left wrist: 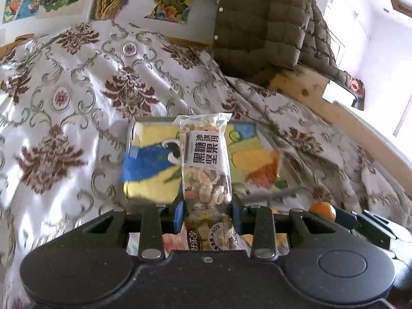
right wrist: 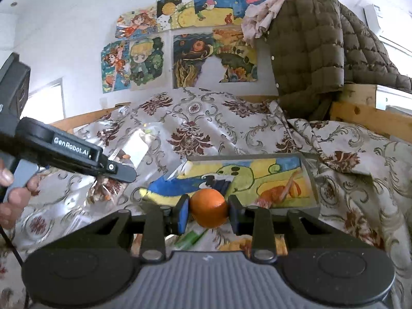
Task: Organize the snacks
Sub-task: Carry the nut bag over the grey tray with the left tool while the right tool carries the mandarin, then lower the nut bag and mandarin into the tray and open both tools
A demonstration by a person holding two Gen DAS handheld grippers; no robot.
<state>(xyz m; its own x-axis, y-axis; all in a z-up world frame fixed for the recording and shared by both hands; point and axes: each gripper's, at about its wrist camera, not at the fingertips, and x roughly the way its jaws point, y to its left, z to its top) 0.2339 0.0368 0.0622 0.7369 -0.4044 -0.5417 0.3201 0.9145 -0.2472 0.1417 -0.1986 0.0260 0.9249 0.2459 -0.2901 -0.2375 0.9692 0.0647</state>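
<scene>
My left gripper (left wrist: 208, 215) is shut on a clear packet of mixed nuts (left wrist: 204, 159) with a white label, held upright above the patterned cloth. Behind it lies a shallow clear box (left wrist: 144, 164) lined with a painted picture. My right gripper (right wrist: 208, 212) is shut on an orange (right wrist: 209, 207), pinched between its blue pads. The same box (right wrist: 312, 180) lies just beyond the orange. In the right wrist view the left gripper (right wrist: 123, 173) reaches in from the left, the nut packet (right wrist: 134, 152) sticking out past its fingers. The orange (left wrist: 322, 209) shows at the lower right of the left wrist view.
A floral satin cloth (left wrist: 77, 90) covers the surface. A green quilted jacket (left wrist: 262, 25) hangs over a wooden rail (left wrist: 342, 113) at the back right. Painted pictures (right wrist: 200, 38) cover the wall. A green wrapper (right wrist: 190, 238) lies under the right gripper. A person's hand (right wrist: 10, 193) grips the left handle.
</scene>
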